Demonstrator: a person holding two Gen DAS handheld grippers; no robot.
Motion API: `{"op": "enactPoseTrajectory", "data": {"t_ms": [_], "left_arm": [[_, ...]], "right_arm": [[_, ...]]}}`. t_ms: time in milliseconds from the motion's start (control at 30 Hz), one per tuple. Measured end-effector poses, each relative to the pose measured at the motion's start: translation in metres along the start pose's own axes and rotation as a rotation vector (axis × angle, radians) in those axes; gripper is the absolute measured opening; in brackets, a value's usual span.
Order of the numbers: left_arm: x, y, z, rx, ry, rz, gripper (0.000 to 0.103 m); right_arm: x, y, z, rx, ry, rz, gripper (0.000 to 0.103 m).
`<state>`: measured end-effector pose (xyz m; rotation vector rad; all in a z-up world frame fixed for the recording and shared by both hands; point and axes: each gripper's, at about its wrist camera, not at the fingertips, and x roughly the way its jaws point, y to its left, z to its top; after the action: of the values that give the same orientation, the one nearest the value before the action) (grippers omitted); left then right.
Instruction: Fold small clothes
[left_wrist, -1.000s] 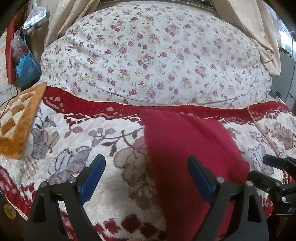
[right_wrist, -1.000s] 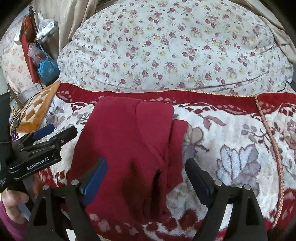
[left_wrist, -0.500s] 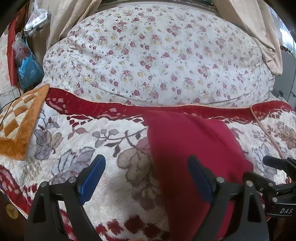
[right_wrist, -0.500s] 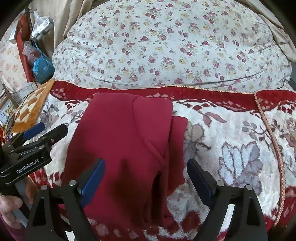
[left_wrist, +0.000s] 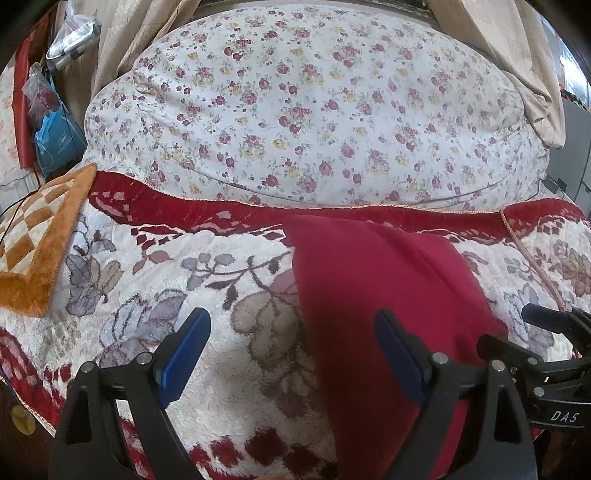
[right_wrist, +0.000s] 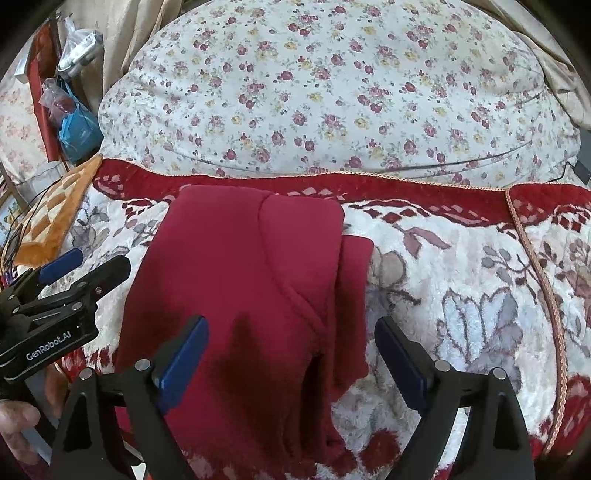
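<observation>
Hovering wide open and empty, left gripper (left_wrist: 291, 354) and right gripper (right_wrist: 291, 358) above near edge of red garment (right_wrist: 251, 295), partly folded flat on flowered blanket (right_wrist: 461, 295), probably ready for another fold.

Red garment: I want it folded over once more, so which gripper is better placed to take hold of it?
Probably the right gripper: its open jaws straddle the red garment over the layered flap. The left gripper, also open, hangs mostly over bare blanket, reaching only the garment's left edge.
</observation>
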<state>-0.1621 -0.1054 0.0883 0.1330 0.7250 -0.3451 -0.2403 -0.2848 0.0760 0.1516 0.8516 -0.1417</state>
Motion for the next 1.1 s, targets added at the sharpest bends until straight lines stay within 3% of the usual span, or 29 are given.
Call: {"op": "enactPoseTrajectory", "data": {"t_ms": [1100], "left_arm": [[0.007, -0.002, -0.002, -0.006, 0.035, -0.019, 0.089]], "right_arm": [[0.010, -0.003, 0.003, 0.005, 0.016, -0.016, 0.096]]}}
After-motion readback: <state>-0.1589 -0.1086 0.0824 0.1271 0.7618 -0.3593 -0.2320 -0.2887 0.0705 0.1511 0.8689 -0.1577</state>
